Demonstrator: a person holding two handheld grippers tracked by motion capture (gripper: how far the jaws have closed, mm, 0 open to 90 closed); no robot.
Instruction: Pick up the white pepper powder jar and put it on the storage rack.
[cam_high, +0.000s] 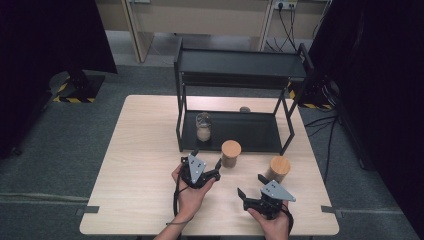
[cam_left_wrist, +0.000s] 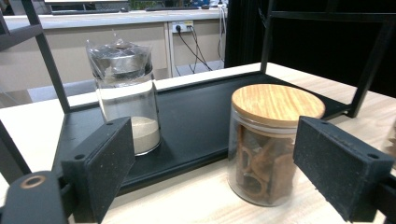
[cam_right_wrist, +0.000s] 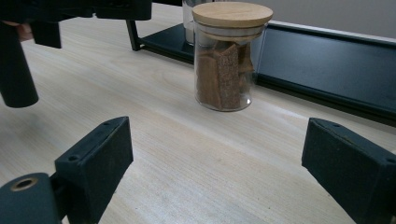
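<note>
A glass jar with a wooden lid stands on the table just in front of the black rack; brown pieces fill it. My left gripper is open right beside it, and in the left gripper view this jar sits ahead between the spread pads, nearer the right one, untouched. My right gripper is open near the front edge, aimed at the same jar, which stands well ahead of its pads. A second wooden-lidded jar stands just behind the right gripper.
The black two-level rack stands at the back of the table. On its lower tray is a glass jar of white powder with plastic film over its mouth. A small grey object lies at the tray's back.
</note>
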